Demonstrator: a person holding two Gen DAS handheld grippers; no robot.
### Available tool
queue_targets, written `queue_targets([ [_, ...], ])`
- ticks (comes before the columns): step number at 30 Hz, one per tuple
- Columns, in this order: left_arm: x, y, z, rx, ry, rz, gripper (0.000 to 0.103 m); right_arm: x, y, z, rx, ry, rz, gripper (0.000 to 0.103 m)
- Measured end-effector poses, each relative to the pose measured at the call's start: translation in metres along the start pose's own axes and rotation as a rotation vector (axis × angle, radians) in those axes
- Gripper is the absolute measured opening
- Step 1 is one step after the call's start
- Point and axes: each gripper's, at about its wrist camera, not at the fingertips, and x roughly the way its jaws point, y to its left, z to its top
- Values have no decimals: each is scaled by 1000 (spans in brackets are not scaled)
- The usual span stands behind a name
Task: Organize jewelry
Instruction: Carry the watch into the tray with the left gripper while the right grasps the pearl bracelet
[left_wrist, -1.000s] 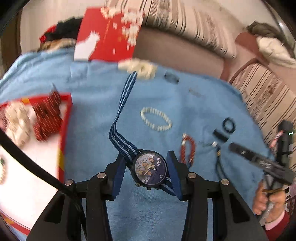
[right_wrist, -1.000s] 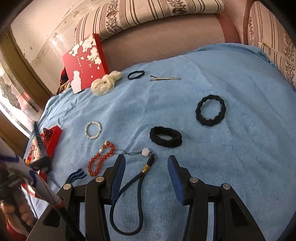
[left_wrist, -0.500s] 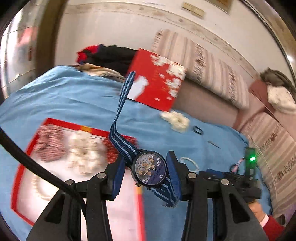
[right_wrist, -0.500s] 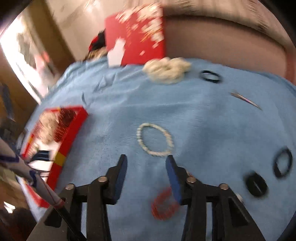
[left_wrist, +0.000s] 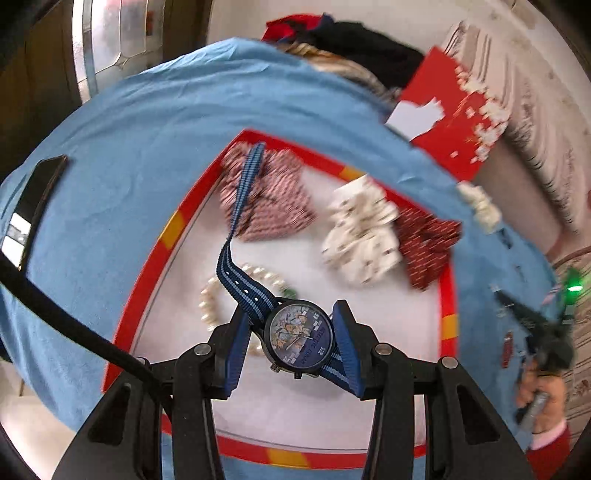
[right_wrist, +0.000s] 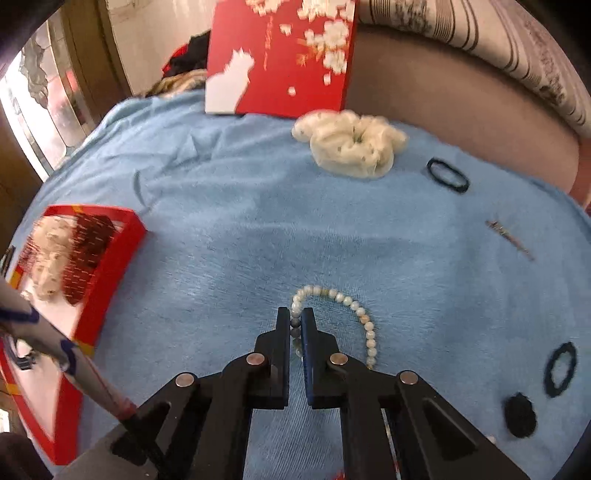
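My left gripper (left_wrist: 291, 347) is shut on a wristwatch (left_wrist: 298, 338) with a blue striped strap and holds it above the red-rimmed white tray (left_wrist: 147, 280). The tray holds several fabric scrunchies and a pearl bracelet (left_wrist: 210, 299). In the right wrist view my right gripper (right_wrist: 295, 325) is shut on a pale bead bracelet (right_wrist: 347, 301) lying on the blue cloth. The tray (right_wrist: 107, 266) sits at the left in that view.
On the blue cloth lie a cream scrunchie (right_wrist: 351, 146), a thin black hair tie (right_wrist: 447, 180), a hair clip (right_wrist: 509, 240), and two black scrunchies (right_wrist: 559, 369). A red box lid (right_wrist: 280, 55) leans against the sofa. A phone (left_wrist: 33, 206) lies at the left.
My left gripper carried the watch left from over the cloth to over the tray. My right gripper swung left to the bead bracelet and shut on it.
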Motion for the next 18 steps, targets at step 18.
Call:
queue_targets([
  [18,2,25,-18,-11,86,16,44,-100,152,15,-114,-61,238,6],
])
